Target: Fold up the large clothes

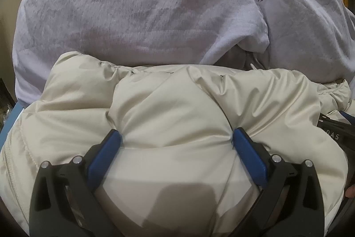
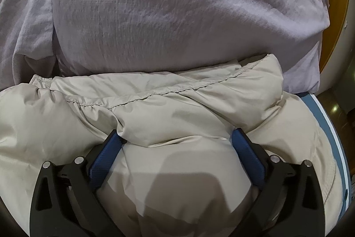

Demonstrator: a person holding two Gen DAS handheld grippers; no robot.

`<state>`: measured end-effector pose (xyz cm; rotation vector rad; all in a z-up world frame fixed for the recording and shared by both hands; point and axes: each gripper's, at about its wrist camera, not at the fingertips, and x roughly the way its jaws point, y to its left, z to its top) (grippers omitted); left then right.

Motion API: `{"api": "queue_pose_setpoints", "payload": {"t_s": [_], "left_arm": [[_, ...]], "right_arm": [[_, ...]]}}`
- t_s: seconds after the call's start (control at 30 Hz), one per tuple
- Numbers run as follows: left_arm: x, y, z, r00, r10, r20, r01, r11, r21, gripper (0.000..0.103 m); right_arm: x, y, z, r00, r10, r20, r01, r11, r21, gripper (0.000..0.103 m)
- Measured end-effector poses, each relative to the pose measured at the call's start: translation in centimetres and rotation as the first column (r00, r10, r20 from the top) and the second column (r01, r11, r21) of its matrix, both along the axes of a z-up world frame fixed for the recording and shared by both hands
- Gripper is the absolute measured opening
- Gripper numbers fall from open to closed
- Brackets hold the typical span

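A puffy cream down jacket (image 1: 177,99) lies bunched on the bed, below both cameras. My left gripper (image 1: 176,137) stands wide, and its blue fingertips (image 1: 115,139) dig into the padding, which bulges up between them. In the right wrist view the same jacket (image 2: 177,112) shows a stitched hem seam running across it. My right gripper (image 2: 176,137) also stands wide open, pushed down into the padding, with a fold of jacket swelling between its blue pads (image 2: 240,141). Neither pair of pads pinches the cloth.
A crumpled lilac cloth (image 1: 133,4) (image 2: 177,15) fills the far side behind the jacket. A blue bed edge (image 2: 328,126) with a white stripe runs at the right, with wooden furniture (image 2: 335,15) beyond. A black tool part (image 1: 337,128) pokes in at the left view's right edge.
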<state>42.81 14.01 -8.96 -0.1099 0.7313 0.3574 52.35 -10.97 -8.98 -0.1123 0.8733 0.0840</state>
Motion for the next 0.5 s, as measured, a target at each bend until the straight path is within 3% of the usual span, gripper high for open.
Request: {"api": "queue_pose_setpoints", "payload": {"t_s": [0.5], "left_arm": [[0.2,0.4,-0.3,1.0,0.003,0.005,-0.003,1.0,-0.009,0.101]], "right_arm": [[-0.3,1.5,-0.3,1.0,-0.015,-0.007,0.015,1.0,-0.009,0.102]]}}
